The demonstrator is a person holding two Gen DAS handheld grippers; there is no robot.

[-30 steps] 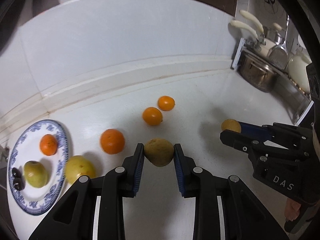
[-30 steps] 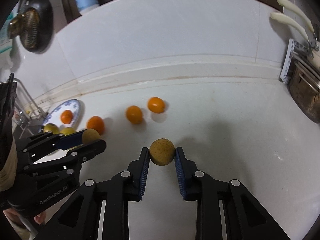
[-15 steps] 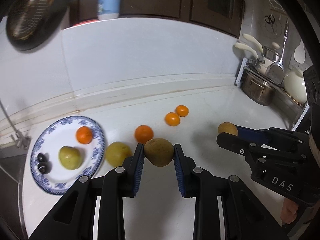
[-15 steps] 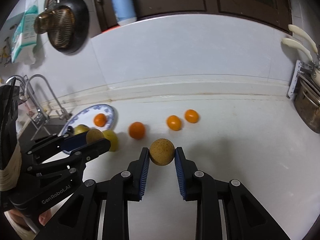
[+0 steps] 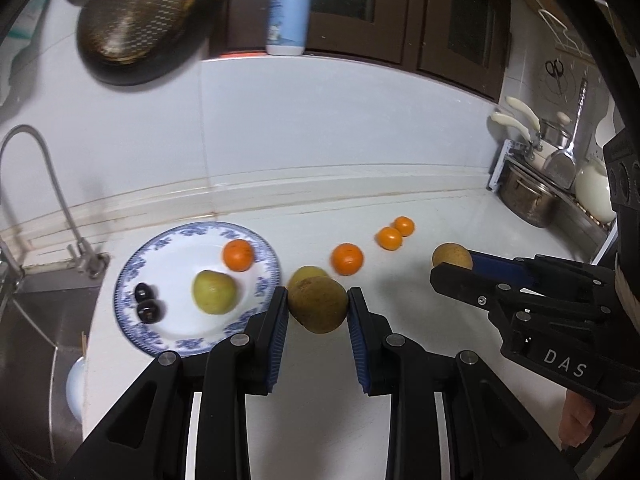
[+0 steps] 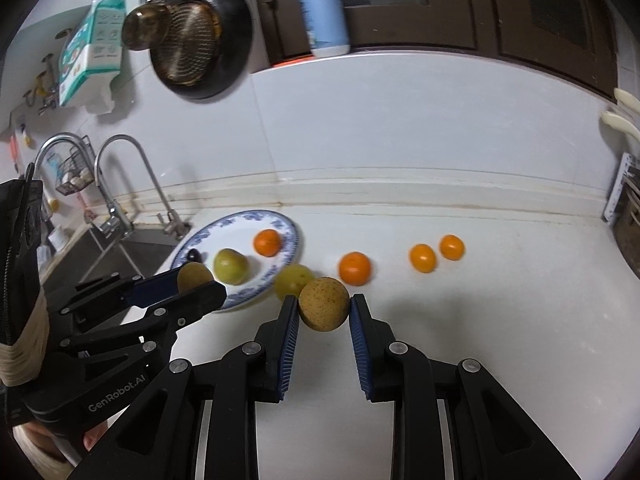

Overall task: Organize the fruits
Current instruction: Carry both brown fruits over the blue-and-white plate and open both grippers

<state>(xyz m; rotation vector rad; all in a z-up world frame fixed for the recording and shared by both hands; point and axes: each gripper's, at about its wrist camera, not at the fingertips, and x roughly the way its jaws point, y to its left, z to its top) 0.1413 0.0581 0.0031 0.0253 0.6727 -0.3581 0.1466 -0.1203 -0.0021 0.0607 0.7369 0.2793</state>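
White surface (image 5: 420, 352) carries the blue-rimmed plate (image 5: 132, 280), already holding an orange, a green fruit and dark berries. Left tongs (image 5: 318, 306) clenched on a brown fruit (image 5: 318, 304) beside the plate; right tongs (image 6: 324, 310) clenched on another (image 6: 324, 302). Advice: lower onto bare plate centre, then release gently.

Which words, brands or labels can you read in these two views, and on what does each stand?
"DAS": white letters on the right gripper body, left wrist view.
"GenRobot.AI": on the left gripper body, right wrist view.
Pump bottle label: too blurred to read.
Green and white packet on the wall: print too small to read.
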